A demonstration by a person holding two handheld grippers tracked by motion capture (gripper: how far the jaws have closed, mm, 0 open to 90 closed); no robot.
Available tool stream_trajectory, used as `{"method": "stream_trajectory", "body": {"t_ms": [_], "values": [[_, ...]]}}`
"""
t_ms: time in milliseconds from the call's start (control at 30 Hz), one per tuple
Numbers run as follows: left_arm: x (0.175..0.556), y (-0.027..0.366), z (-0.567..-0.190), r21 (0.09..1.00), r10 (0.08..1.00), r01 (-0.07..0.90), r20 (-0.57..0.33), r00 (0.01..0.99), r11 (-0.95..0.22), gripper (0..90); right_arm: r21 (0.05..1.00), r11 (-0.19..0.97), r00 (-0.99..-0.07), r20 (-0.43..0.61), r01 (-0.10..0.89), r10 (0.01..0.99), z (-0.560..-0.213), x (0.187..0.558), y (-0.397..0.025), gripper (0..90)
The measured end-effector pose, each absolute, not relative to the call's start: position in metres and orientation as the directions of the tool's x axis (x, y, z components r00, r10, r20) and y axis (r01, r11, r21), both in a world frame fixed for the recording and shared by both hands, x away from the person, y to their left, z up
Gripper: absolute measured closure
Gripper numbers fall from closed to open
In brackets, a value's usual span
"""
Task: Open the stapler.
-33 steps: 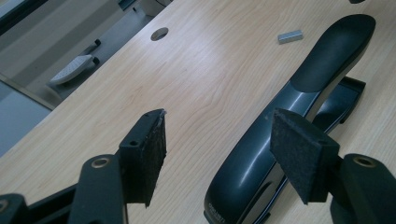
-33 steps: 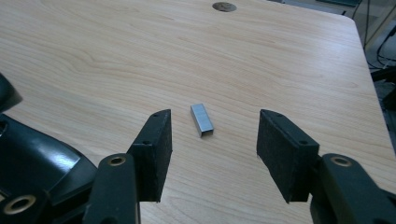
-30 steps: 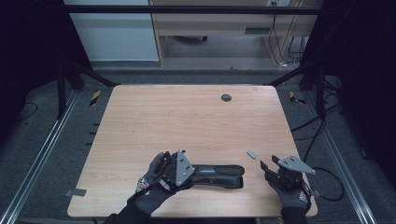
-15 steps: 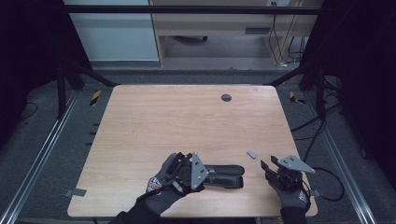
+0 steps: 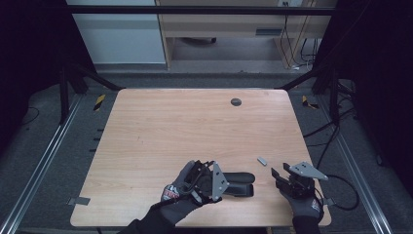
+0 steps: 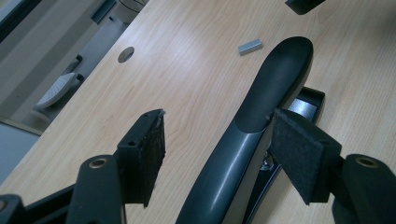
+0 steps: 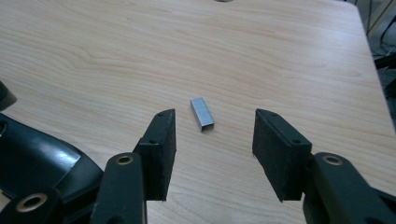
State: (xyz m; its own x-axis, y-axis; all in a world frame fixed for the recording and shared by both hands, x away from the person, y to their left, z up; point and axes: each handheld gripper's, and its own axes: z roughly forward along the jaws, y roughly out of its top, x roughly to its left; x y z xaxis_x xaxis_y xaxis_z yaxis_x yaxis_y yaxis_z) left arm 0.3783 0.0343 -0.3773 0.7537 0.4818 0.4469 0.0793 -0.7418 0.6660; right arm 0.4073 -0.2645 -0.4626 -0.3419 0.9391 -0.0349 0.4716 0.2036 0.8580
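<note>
While the stapler [image 5: 238, 183] lies at the lower centre of the high view, near the front edge of the table [image 5: 146, 126], the left gripper [image 5: 214, 183] is seen to have travelled rightward along it over the last second, from the lower left of centre to a position over the stapler's rear end. In the left gripper view the jaws are spread apart and straddle the stapler's dark arm [image 6: 252, 126]: the right pad [image 6: 299, 154] is touching or just beside the arm, the left pad [image 6: 147, 154] stands apart from it, and no grip is yet closed. It is judged that the approach is finished and that a clamp on the body is the step in hand. The stapler's long axis runs left to right across the high view, its rounded nose pointing toward the right of the frame; in the left gripper view that nose points to the upper right, toward the strip of staples [image 6: 250, 46]. The top arm appears raised, with the open tray [image 6: 303, 105] exposed beneath. At lower right, the right gripper [image 5: 285, 175] has kept its place, jaws open and empty, aimed at the staple strip, which in the right gripper view lies just beyond and between them, its long axis pointing away and slightly left.
</note>
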Motion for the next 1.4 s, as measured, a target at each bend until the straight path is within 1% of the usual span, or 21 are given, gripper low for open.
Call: {"method": "stream_trajectory", "body": {"t_ms": [33,67,133,233,433,633,767,933,967,1133,1400], "values": [[0.378,0.033,-0.378,0.663,0.478,0.077,0.449,0.755,-0.744,34.5,0.851,0.197,-0.34,-0.024,0.486,0.94,-0.463,0.407,-0.265,54.3],[0.378,0.032,-0.378,0.662,0.478,0.078,0.45,0.754,-0.746,34.5,0.851,0.197,-0.34,-0.024,0.486,0.94,-0.463,0.407,-0.265,54.3],[0.377,0.03,-0.379,0.656,0.473,0.075,0.456,0.754,-0.751,34.5,0.848,0.191,-0.336,-0.016,0.494,0.942,-0.463,0.407,-0.265,58.6],[0.377,0.026,-0.381,0.647,0.462,0.067,0.465,0.755,-0.76,34.5,0.858,0.197,-0.337,-0.029,0.474,0.941,-0.46,0.405,-0.265,66.3],[0.375,0.018,-0.387,0.633,0.448,0.057,0.478,0.756,-0.772,34.4,0.858,0.201,-0.342,-0.032,0.472,0.939,-0.46,0.404,-0.263,70.1],[0.373,0.007,-0.395,0.606,0.421,0.036,0.508,0.751,-0.795,34.3,0.857,0.206,-0.366,-0.023,0.472,0.93,-0.46,0.404,-0.261,78.0],[0.372,0.002,-0.401,0.576,0.4,0.02,0.542,0.739,-0.817,34.3,0.852,0.211,-0.381,-0.016,0.479,0.925,-0.46,0.404,-0.259,81.4],[0.371,-0.004,-0.405,0.559,0.388,0.011,0.561,0.731,-0.829,34.2,0.849,0.197,-0.389,0.011,0.49,0.921,-0.459,0.403,-0.257,86.1],[0.371,-0.005,-0.406,0.552,0.384,0.008,0.568,0.728,-0.834,34.1,0.85,0.205,-0.393,0.003,0.485,0.919,-0.46,0.402,-0.255,87.6],[0.371,-0.01,-0.411,0.541,0.374,-0.001,0.584,0.72,-0.841,34.0,0.851,0.21,-0.412,0.008,0.481,0.911,-0.459,0.401,-0.253,90.0],[0.371,-0.015,-0.416,0.514,0.353,-0.009,0.601,0.717,-0.858,34.0,0.853,0.209,-0.435,0.024,0.479,0.9,-0.46,0.397,-0.251,90.0]]}}
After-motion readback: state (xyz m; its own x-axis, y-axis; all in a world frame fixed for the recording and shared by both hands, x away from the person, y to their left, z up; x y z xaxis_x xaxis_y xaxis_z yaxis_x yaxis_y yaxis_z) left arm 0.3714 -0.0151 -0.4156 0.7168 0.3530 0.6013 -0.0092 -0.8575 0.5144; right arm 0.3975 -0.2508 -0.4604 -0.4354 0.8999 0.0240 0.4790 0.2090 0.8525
